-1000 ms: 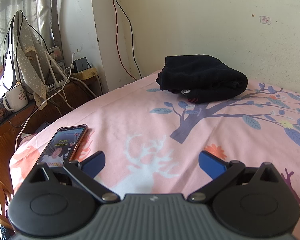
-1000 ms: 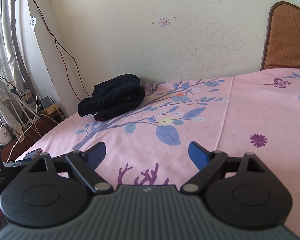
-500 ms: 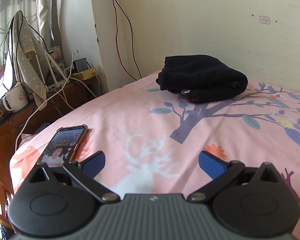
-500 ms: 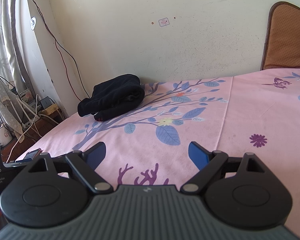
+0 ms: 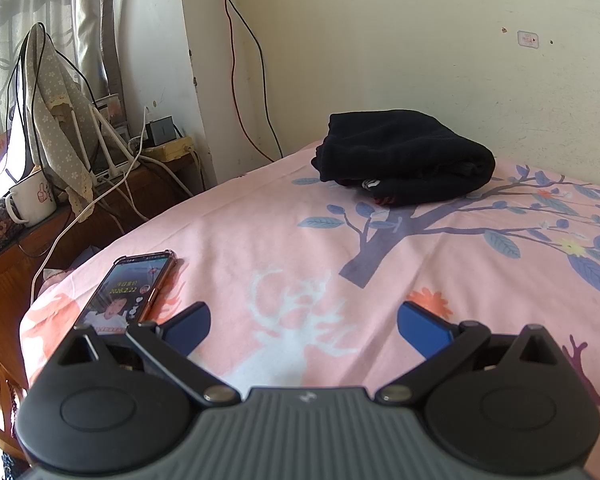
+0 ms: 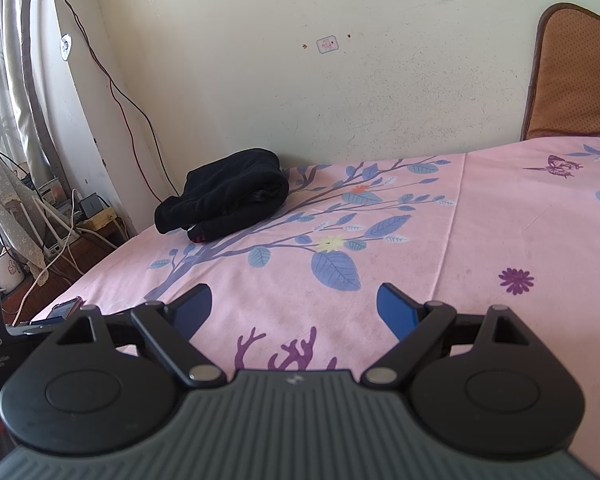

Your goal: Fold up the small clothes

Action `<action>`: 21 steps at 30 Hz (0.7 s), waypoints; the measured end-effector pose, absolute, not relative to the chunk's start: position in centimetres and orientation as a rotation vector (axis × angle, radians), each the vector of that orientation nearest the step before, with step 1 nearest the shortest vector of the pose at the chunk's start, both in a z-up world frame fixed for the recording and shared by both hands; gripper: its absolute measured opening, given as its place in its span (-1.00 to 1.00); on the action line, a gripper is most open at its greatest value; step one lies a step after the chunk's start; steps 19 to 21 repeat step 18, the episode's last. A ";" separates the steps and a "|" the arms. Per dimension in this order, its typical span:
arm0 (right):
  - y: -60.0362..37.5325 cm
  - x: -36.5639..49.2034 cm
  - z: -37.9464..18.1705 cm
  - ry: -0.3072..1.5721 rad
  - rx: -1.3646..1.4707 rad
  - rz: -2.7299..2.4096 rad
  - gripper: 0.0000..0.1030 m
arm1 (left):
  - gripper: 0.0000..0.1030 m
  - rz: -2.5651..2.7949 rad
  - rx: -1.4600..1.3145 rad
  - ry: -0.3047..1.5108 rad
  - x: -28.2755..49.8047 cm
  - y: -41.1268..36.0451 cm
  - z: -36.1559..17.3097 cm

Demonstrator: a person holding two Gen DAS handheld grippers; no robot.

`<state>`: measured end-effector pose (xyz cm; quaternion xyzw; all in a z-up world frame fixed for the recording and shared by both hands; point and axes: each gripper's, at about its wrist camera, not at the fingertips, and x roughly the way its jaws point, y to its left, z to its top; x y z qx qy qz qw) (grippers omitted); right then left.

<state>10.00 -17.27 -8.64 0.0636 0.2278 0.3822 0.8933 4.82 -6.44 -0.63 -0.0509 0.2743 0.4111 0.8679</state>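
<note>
Black garment (image 5: 404, 168) lay bundled, apparently folded, near the wall, unchanged over the last second; left gripper (image 5: 302, 320) and right gripper (image 6: 294, 306) stayed spread, empty, well short of it.

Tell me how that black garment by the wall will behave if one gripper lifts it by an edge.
The black garment looks like soft knit in a loose bundle, so it will probably sag and unroll. Its layers seem merely stacked; some may slide off. It likely weighs little, with nothing resting on it.
</note>
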 end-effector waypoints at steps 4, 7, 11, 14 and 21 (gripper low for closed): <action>-17.3 10.0 -8.6 0.473 0.132 0.794 0.78 | 1.00 0.860 -0.103 0.574 4.8 -6.5 -0.6; -17.3 10.0 -8.6 0.473 0.132 0.794 0.78 | 1.00 0.860 -0.098 0.575 4.9 -6.4 -0.7; -17.3 10.0 -8.6 0.472 0.132 0.793 0.78 | 1.00 0.861 -0.098 0.573 4.8 -6.4 -0.7; -17.3 10.0 -8.6 0.472 0.132 0.793 0.78 | 1.00 0.854 -0.094 0.564 4.8 -6.5 -0.6; -17.3 10.0 -8.6 0.472 0.132 0.793 0.78 | 1.00 0.839 -0.091 0.557 4.7 -6.6 -0.6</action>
